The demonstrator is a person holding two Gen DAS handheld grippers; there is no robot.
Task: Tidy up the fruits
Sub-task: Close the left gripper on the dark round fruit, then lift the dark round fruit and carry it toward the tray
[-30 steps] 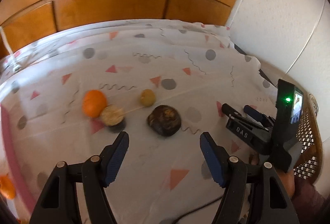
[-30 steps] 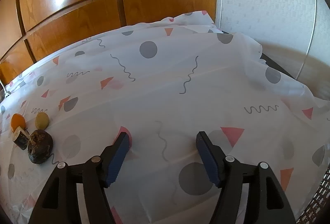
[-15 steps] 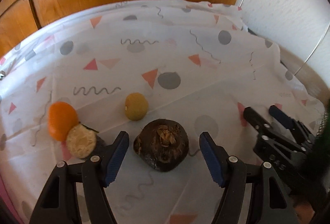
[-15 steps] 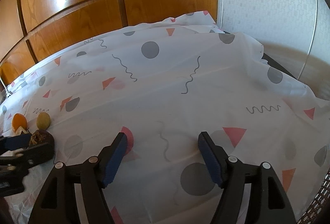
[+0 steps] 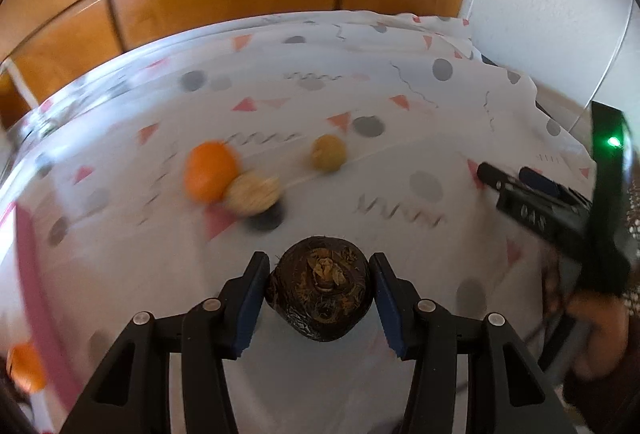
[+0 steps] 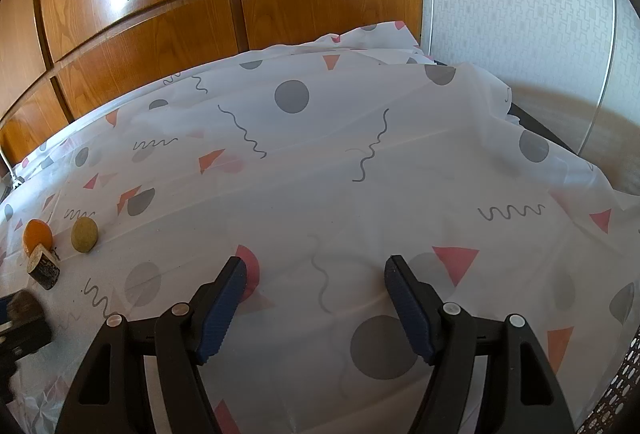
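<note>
The left claw (image 5: pixel 319 292) grips the dark fruit (image 5: pixel 320 294), probably just off the tabletop (image 5: pixel 400 162); keep the squeeze even while carrying, as the right claw (image 6: pixel 314 298) waits released.

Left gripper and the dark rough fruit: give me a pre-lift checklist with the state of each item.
1. Dark rough fruit sits between the blue pads of the left gripper: ok.
2. Both pads touching it: ok.
3. Grip firm enough to lift: cannot tell.
4. Orange, cut fruit piece and small yellow-green fruit apart from the left gripper: ok.
5. Right gripper open and empty: ok.
6. Basket has room: cannot tell.
</note>
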